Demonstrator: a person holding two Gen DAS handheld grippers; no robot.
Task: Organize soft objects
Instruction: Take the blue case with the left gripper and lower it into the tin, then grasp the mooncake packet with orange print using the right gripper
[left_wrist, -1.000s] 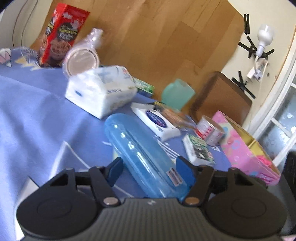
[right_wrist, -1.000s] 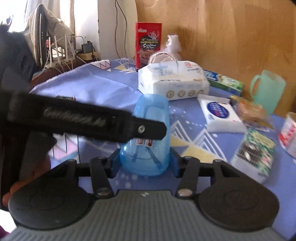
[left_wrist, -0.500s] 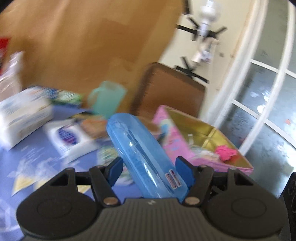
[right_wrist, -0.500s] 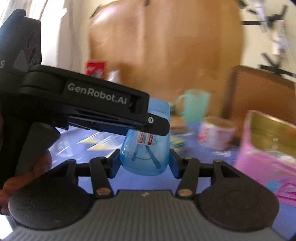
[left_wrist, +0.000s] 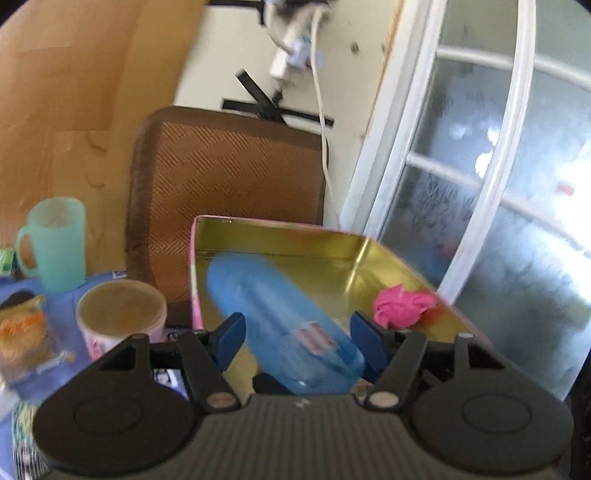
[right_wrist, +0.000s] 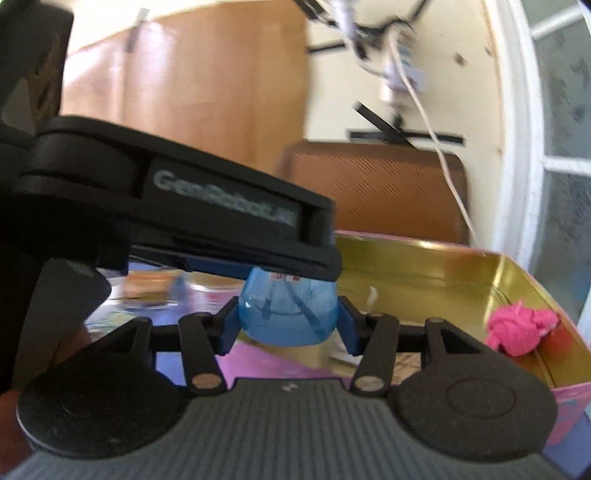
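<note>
While my right claw (right_wrist: 288, 325) clamps one end of the blue case (left_wrist: 284, 325), my left claw (left_wrist: 297, 334) grips its other end. It hangs over the open tin (left_wrist: 295, 236), near a pink cloth (left_wrist: 402, 306).

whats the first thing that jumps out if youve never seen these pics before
The translucent blue plastic case stands out first, gripped at once by the left claw and the right claw over the pink tin box with a shiny gold inside. Next, the crumpled bright pink cloth in the box's right corner. A mint green mug stands far left.
</note>
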